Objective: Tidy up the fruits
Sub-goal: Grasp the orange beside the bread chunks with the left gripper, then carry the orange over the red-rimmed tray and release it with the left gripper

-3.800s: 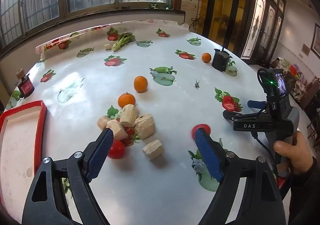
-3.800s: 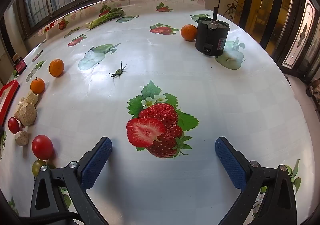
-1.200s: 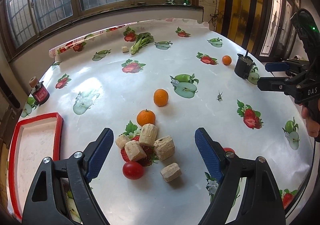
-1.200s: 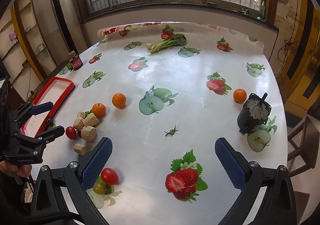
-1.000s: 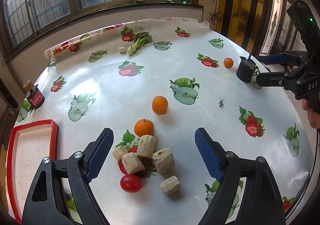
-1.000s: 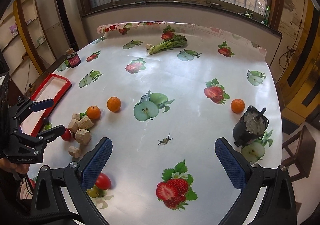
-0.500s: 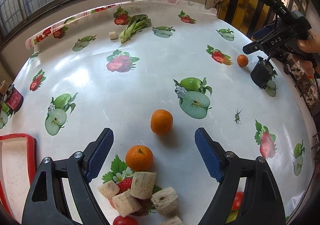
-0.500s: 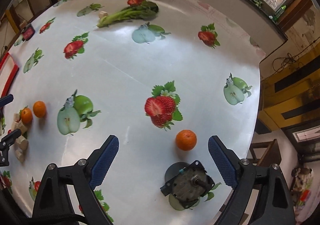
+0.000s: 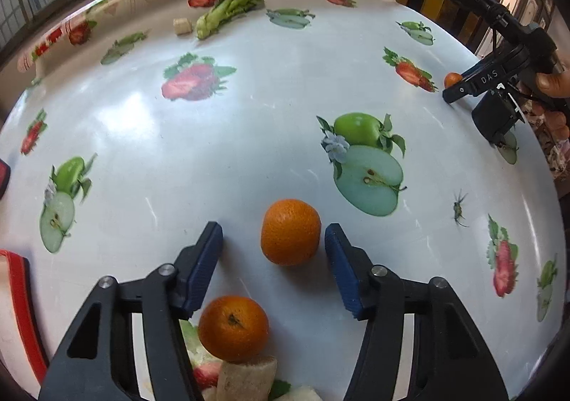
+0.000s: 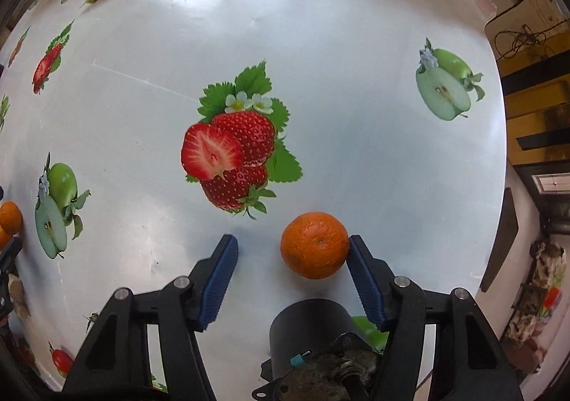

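Observation:
An orange (image 9: 290, 231) lies on the fruit-print tablecloth between the blue pads of my left gripper (image 9: 272, 240), whose jaws are closing. The right pad is almost at the orange and the left pad stands clear of it. A second orange (image 9: 233, 328) sits lower, under the left finger. In the right wrist view another orange (image 10: 313, 244) lies between the closing jaws of my right gripper (image 10: 293, 251). Its right pad touches the orange, while a wide gap remains on the left. That same orange (image 9: 452, 79) shows far right in the left wrist view.
A black motor (image 10: 310, 329) stands just below the right-hand orange. Pale cork-like blocks (image 9: 245, 383) lie beneath the second orange. A red tray (image 9: 21, 294) is at the left. A green vegetable (image 9: 228, 10) lies at the far side. The table edge (image 10: 498, 151) runs close on the right.
Both grippers have dropped toward the table, each over an orange, and both pairs of jaws have narrowed from wide open. The right gripper has tilted to look straight down.

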A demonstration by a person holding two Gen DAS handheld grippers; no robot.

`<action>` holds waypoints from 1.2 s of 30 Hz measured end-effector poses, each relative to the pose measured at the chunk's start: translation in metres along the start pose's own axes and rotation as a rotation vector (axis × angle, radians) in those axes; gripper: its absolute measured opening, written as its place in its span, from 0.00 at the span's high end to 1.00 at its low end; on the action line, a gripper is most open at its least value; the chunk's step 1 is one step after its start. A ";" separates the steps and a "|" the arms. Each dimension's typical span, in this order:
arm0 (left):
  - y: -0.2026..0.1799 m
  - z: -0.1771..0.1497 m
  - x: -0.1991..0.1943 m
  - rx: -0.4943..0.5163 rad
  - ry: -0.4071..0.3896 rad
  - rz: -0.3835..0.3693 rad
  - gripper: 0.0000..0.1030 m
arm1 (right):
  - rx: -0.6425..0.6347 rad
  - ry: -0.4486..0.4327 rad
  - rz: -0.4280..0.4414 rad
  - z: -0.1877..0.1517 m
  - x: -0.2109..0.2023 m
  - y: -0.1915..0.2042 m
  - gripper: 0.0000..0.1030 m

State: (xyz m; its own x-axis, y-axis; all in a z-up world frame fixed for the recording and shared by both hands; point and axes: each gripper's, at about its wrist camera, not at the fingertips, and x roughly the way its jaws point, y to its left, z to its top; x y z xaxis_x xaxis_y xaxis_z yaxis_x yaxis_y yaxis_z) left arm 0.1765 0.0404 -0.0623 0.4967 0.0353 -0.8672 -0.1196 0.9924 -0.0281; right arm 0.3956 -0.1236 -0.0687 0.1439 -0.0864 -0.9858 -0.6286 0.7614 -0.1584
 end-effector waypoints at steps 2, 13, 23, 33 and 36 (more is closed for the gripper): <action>-0.001 0.001 -0.002 -0.001 0.002 -0.040 0.74 | 0.011 -0.023 -0.026 -0.005 -0.001 -0.002 0.64; 0.011 -0.012 -0.051 -0.037 -0.096 -0.110 0.75 | -0.082 -0.231 0.067 -0.058 -0.061 0.059 0.64; 0.033 -0.051 -0.096 -0.094 -0.154 -0.073 0.75 | -0.098 -0.383 0.289 -0.119 -0.091 0.141 0.64; 0.061 -0.103 -0.126 -0.139 -0.177 0.009 0.75 | -0.037 -0.469 0.424 -0.172 -0.091 0.204 0.64; 0.071 -0.116 -0.134 -0.160 -0.182 0.031 0.75 | -0.038 -0.492 0.456 -0.181 -0.095 0.225 0.64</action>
State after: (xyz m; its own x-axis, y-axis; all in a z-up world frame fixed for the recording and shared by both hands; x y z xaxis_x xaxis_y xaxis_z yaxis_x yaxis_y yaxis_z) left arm 0.0022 0.0924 -0.0060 0.6359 0.1006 -0.7652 -0.2649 0.9597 -0.0940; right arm 0.1019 -0.0602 -0.0208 0.1833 0.5479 -0.8162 -0.7343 0.6284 0.2569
